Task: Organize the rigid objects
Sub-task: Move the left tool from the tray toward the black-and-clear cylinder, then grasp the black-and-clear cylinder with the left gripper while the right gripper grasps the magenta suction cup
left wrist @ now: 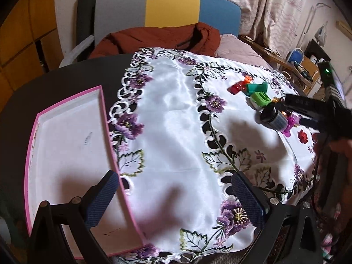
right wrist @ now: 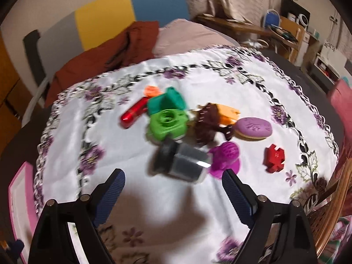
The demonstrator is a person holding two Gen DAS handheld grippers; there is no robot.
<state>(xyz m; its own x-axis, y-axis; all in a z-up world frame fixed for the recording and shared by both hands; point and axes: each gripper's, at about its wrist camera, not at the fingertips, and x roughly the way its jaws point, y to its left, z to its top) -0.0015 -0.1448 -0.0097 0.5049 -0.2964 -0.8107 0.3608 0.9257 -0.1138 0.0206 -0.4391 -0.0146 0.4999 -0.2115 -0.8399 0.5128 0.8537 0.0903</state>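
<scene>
The grey-and-black cylinder (right wrist: 181,162) lies on its side on the embroidered cloth (right wrist: 110,154) over the worktop, long axis running ten to four o'clock, at twelve o'clock just ahead of the right claw (right wrist: 173,189), spread and empty. The left claw (left wrist: 173,195), also spread and empty, hangs well apart by the pink tray (left wrist: 66,145).

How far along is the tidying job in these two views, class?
Done: nothing yet; the pink tray looks empty. In hand: nothing; the right gripper is open, facing the grey-black cylinder, and the left gripper is open over the tray's edge. Left: the whole pile, including the green block and red piece.
</scene>
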